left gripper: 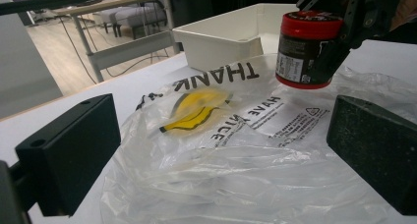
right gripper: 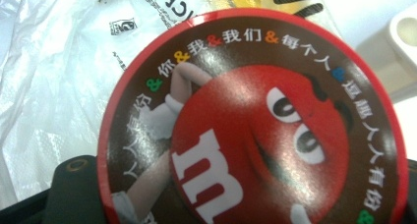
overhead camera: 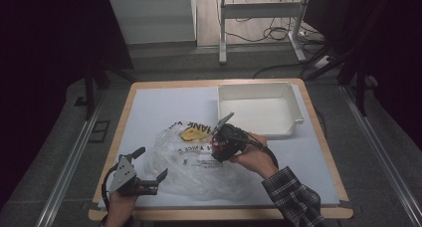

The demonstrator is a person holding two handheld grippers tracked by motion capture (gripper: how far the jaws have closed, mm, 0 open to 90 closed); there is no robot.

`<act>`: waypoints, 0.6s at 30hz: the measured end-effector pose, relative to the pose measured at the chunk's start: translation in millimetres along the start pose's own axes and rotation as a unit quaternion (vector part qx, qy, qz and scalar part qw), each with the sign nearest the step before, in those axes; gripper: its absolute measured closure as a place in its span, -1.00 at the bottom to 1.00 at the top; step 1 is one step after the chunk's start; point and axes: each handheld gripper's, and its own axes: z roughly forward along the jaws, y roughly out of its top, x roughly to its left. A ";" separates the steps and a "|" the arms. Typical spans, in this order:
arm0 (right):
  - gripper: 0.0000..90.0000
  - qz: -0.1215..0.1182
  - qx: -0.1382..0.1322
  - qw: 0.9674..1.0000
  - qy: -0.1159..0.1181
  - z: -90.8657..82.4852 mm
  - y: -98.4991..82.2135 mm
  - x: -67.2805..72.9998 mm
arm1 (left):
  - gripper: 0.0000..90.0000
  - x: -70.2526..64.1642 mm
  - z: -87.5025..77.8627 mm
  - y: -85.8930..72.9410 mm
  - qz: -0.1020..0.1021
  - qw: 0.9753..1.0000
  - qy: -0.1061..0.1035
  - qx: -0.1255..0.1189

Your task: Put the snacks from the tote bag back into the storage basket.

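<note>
A dark candy canister [overhead camera: 222, 143] with a red lid hangs just above a crumpled clear plastic bag [overhead camera: 199, 173], with my right gripper [overhead camera: 219, 146] shut on it. In the left gripper view the canister [left gripper: 304, 49] floats upright over the bag's printed side [left gripper: 236, 175], and the right gripper [left gripper: 344, 22] clamps it from behind. Its round red lid [right gripper: 251, 126] faces the right gripper view's camera, with one black finger [right gripper: 74, 194] beside it. My left gripper [overhead camera: 153, 162] rests open at the bag's near left edge, its jaws either side of the plastic without pinching it.
An empty white bin [overhead camera: 294, 109] stands at the table's far right, just beyond the canister. The bag bears black lettering and a yellow smiley print [overhead camera: 191, 134]. Bare white mat [overhead camera: 159, 102] lies left of the bin.
</note>
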 end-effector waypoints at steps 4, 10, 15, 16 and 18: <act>-0.43 0.005 -0.001 1.000 -0.003 -4.0 -3.0 -2.5 | -1.00 -0.2 0.1 0.0 0.001 1.000 0.000 0.001; -0.43 0.004 -0.003 1.000 -0.009 -9.9 -6.6 -5.9 | -1.00 -0.2 0.0 0.1 0.001 1.000 0.000 0.000; -0.43 0.006 -0.008 1.000 -0.014 -15.0 -11.6 -10.1 | -1.00 -0.3 0.0 0.1 -0.001 1.000 0.001 -0.002; -0.43 0.007 -0.009 1.000 -0.014 -15.9 -12.7 -11.0 | -1.00 -0.4 0.1 0.1 -0.001 1.000 0.001 -0.002; -0.43 0.006 -0.010 1.000 -0.016 -17.4 -15.0 -13.2 | -1.00 -0.5 0.2 0.1 0.000 1.000 0.001 -0.001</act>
